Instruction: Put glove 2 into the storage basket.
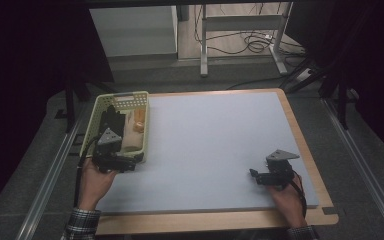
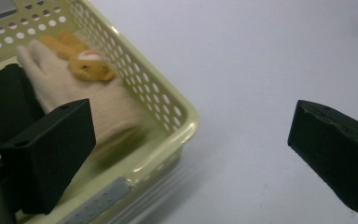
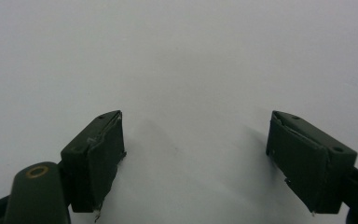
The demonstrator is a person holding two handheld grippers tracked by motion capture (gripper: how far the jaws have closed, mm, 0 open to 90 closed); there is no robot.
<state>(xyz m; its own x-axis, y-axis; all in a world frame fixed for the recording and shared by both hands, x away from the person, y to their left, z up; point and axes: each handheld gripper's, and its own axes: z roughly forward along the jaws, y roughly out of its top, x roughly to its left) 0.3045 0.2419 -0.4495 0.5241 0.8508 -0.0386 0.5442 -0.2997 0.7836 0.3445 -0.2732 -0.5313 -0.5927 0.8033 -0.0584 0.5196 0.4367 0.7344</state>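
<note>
Wood edging runs along the bottom of the high view, framing a pale grey mat (image 1: 215, 145) that covers most of the table (image 1: 220, 220). Metal rails flank the table at lower left and lower right. Beyond the far edge, at the top of the frame, lie a grey floor, a white cabinet, the legs of a metal stand and a tangle of cables; both upper corners are dark.

At lower left of the high view, the person's left hand (image 1: 94, 182), in a checked cuff, holds the left gripper (image 1: 115, 159) at the near end of the basket (image 1: 92, 120). In the left gripper view its jaws stand wide apart: one hangs inside the basket over its near corner, the other over bare mat outside the rim, and they grasp nothing. At lower right of the high view, the right hand (image 1: 287, 197) holds the right gripper (image 1: 260, 176) low over the mat, well apart from the basket. In the right gripper view its jaws are spread, with plain mat between them.

The pale yellow perforated basket sits at the mat's left edge. Inside it, a cream glove (image 2: 74, 93) lies lengthwise, an orange plush toy (image 2: 81, 58) rests on its far part, and a dark item (image 2: 4, 102) lies beside the glove.
</note>
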